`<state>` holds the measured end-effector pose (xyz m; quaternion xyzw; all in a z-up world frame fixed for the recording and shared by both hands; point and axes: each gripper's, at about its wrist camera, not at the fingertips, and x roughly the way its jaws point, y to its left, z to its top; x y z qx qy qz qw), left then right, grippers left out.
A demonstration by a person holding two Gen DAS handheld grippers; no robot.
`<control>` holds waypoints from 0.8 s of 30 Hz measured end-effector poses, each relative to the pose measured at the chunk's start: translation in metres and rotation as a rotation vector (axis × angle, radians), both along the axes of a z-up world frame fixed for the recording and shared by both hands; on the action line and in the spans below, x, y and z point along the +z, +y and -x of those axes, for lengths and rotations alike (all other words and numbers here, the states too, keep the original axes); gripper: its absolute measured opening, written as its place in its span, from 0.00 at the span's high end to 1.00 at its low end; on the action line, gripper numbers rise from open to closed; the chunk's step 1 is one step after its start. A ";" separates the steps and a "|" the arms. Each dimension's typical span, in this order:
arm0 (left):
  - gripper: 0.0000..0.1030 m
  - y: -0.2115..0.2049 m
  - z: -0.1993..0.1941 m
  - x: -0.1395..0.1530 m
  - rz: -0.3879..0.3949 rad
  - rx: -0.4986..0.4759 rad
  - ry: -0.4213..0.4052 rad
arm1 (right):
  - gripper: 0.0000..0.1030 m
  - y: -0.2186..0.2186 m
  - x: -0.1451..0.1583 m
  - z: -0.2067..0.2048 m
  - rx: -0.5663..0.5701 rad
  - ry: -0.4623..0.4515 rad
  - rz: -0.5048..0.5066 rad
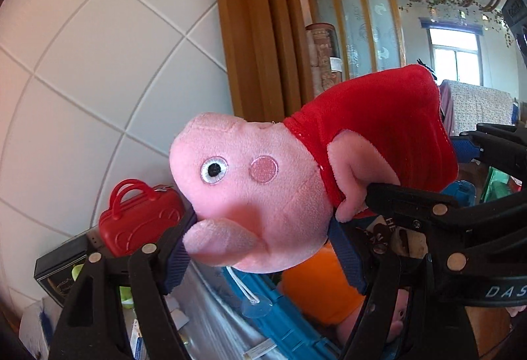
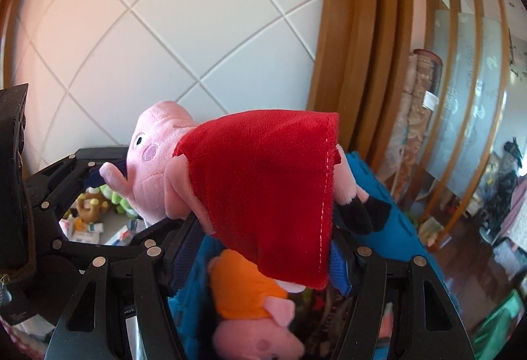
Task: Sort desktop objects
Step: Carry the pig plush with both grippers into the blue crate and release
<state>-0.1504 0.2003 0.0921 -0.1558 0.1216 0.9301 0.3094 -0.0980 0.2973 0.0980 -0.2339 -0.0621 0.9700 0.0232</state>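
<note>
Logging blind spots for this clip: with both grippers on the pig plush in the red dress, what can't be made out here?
- Blue bin: both views, mostly covered by the pig plush and gripper frames; its contents are barely visible.
- Second plush in orange: blurred, cut off by the bottom edge.
- Items below the left gripper: right wrist view, too small to identify.
- Right gripper: its pads are hidden under the dress.

White letters "DAS" on black claw body (image 1: 494,291), partial "HE" on dark item (image 1: 390,223) behind plush
</note>
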 end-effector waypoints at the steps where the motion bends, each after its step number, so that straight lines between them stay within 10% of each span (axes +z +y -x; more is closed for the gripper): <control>1: 0.27 0.014 0.001 0.002 0.011 -0.014 -0.003 | 0.36 0.011 0.000 -0.001 -0.012 -0.003 0.003; 24: 0.15 0.103 0.028 -0.012 0.114 -0.022 -0.086 | 0.16 0.126 -0.035 0.059 -0.134 -0.076 0.096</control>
